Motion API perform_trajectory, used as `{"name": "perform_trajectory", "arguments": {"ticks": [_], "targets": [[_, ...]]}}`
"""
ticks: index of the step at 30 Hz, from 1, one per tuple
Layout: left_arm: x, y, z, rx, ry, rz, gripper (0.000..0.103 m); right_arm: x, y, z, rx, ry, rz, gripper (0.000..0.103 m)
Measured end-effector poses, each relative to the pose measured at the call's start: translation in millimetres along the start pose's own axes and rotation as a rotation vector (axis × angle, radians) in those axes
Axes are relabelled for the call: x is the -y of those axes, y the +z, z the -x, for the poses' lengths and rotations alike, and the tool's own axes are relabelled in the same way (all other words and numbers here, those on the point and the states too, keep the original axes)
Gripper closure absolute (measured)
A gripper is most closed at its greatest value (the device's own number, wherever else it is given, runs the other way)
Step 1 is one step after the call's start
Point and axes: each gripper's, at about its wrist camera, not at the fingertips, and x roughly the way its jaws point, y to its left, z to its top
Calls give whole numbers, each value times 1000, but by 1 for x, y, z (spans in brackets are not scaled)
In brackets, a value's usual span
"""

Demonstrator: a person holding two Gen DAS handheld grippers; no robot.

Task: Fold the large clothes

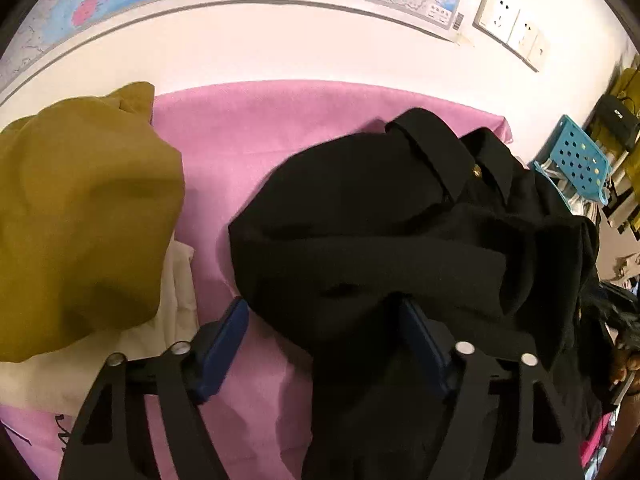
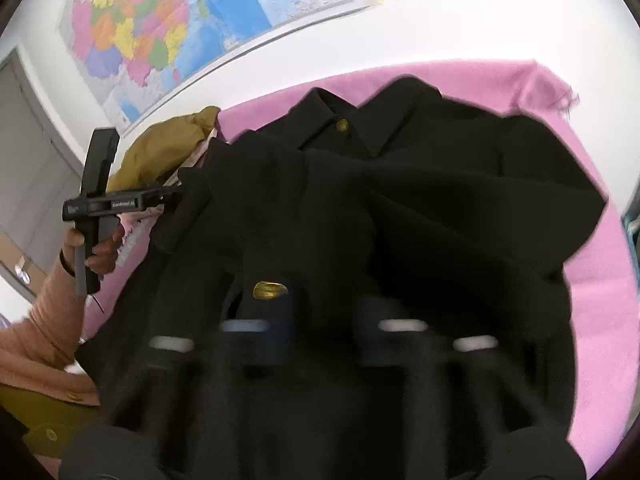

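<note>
Now the crumpled black buttoned coat lies on the pink cloth-covered table, toward its right edge; left gripper stands apart with cloth draped between, right gripper blurred, closed.

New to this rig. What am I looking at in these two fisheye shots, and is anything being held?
No robot arm here: a person holds a two-finger gripper in each hand, each carrying a forward-looking camera. The left wrist view shows the left gripper, its blue-padded jaws apart, black cloth draped over the right-hand one. The right wrist view shows the right gripper, blurred and reading as shut, seemingly on cloth. It also shows the person's left hand on the other tool's handle. A black jacket with gold buttons lies on a pink cloth, with a mustard garment beside it.
</note>
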Motion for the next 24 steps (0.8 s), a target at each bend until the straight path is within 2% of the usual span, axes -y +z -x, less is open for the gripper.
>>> {"name": "perform_trajectory", "arguments": {"ticks": [4,5,7,9,10,12,14,15,16,17,18,20,22,24], "targets": [[4,4,2,32,61,-26,46,-8,28,45,119,-124,127,97],[4,6,2,36,73,-23,49,-8,39,64,164,-202,165,97],[1,10,2,46,109,-2,49,-3,52,86,211,-255,182,97],[-2,13,1,56,127,23,49,12,59,93,193,-259,158,95],[-3,14,0,53,129,32,49,21,60,86,154,-284,139,95],[-2,16,-7,39,138,39,49,39,53,58,32,-295,93,92],[-3,16,-10,32,142,43,49,49,44,35,-26,-319,74,90],[-4,16,-11,32,143,48,50,54,39,26,-42,-302,52,90],[-4,16,-11,33,140,50,49,58,35,21,-41,-280,26,88],[-4,16,-9,32,137,50,44,63,33,19,-30,-264,-1,87],[-3,16,-8,22,129,51,31,64,33,18,-27,-254,-10,87],[-1,15,-5,27,96,42,29,65,35,24,2,-225,-23,87],[5,14,-5,34,123,6,29,69,40,32,41,-197,-50,90],[9,14,-9,36,141,-4,29,77,46,37,70,-220,-82,90]]}}
